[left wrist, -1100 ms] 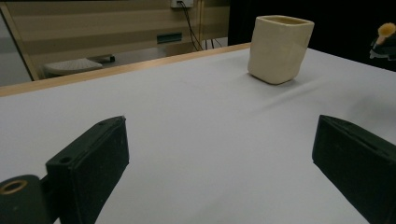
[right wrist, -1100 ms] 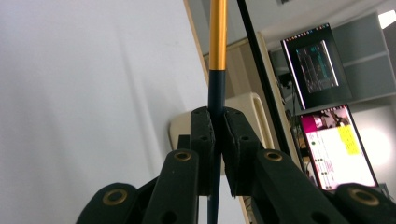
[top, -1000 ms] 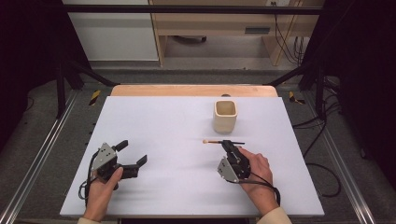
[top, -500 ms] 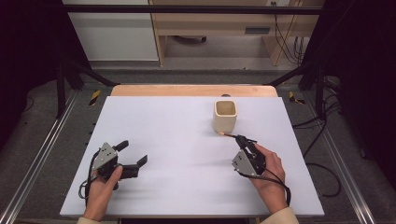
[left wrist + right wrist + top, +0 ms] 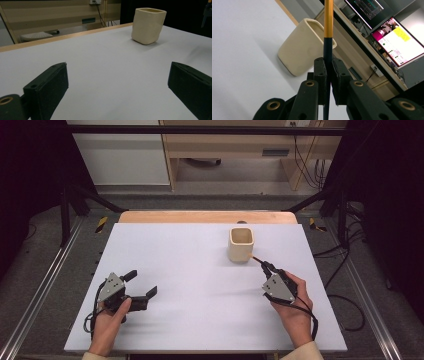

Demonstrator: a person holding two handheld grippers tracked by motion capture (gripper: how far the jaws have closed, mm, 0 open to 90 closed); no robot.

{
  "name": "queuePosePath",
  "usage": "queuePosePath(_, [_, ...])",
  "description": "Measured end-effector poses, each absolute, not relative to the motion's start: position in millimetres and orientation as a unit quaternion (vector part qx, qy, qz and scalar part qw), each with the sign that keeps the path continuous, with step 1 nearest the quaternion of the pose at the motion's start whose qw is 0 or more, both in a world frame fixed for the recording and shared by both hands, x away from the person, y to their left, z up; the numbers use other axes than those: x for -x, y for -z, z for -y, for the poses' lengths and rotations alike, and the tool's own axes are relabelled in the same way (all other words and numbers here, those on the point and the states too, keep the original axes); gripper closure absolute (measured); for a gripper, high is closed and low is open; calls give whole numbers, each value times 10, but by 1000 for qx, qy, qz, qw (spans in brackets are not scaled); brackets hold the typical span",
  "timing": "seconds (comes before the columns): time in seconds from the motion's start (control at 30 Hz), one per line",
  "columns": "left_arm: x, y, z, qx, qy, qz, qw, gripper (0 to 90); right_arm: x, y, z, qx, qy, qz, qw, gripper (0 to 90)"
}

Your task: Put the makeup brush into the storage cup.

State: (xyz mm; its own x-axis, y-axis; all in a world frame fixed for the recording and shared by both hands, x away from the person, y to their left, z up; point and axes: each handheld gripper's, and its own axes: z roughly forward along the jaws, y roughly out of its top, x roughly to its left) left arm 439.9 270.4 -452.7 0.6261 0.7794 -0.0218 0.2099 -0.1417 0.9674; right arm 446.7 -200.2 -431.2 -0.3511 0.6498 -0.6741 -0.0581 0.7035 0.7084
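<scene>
A cream square cup (image 5: 242, 244) stands upright at the far right of the white table (image 5: 190, 270). My right gripper (image 5: 268, 267) is just in front of and to the right of the cup, shut on a thin stick (image 5: 256, 259) with a black lower shaft and a yellow upper part. In the right gripper view the stick (image 5: 328, 30) rises from between the closed pads (image 5: 321, 72), in front of the cup (image 5: 304, 47). My left gripper (image 5: 141, 283) rests at the near left, open and holding nothing. The left gripper view shows its wide jaws and the cup (image 5: 148, 25) far ahead.
A wooden strip (image 5: 207, 216) borders the table's far edge. Metal rails (image 5: 37, 285) run along both sides, and cables (image 5: 345, 305) lie on the floor to the right. A wooden bench (image 5: 240, 145) stands beyond the table. A lit monitor (image 5: 399, 40) shows behind the cup.
My right gripper has moved right and up the picture with the stick, which now points at the cup's near corner. The left gripper has stayed where it was.
</scene>
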Motion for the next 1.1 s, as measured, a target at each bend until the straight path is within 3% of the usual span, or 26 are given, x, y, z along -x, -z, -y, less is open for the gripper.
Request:
queuePosePath(0.53, [-4402, 4522, -2705, -712, -258, -344, 556, 23, -4507, 4310, 2145, -257, -408, -726, 490, 830])
queuePosePath(1.1, [-4410, 4526, -2709, -713, -262, -342, 554, 22, -4608, 4351, 2214, -316, -507, -686, 414, 830])
